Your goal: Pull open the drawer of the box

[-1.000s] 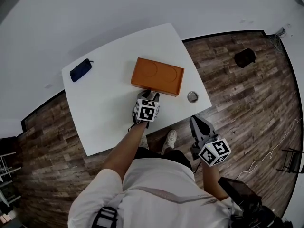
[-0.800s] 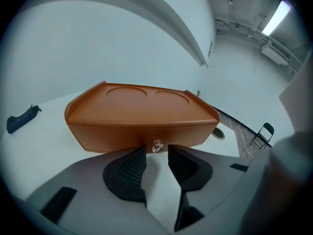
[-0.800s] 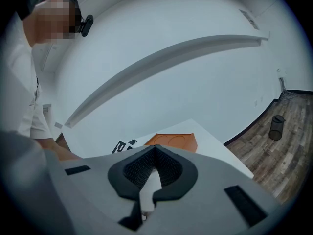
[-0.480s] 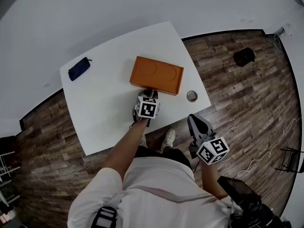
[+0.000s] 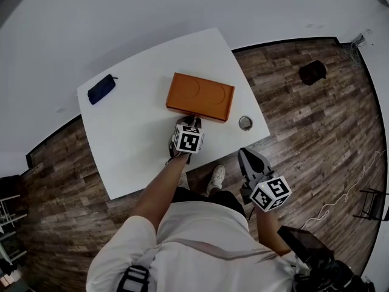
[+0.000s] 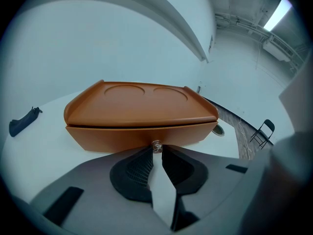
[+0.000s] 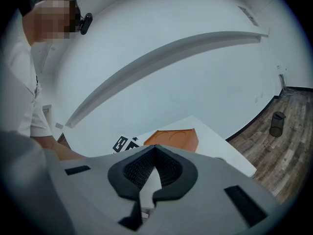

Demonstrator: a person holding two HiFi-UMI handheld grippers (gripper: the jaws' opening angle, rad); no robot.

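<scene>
The white surface (image 5: 121,145) carries the orange box (image 5: 200,96) near its middle, with the drawer (image 6: 122,136) closed and facing the person. The right gripper (image 5: 248,158) hangs beyond the surface edge, jaws together and empty. The left gripper (image 5: 192,120) jaws have just been closing and their tips pinch the small knob (image 6: 156,145). Risks: the shallow tip grip may slip off, and the unbraced box may slide with the pull.
</scene>
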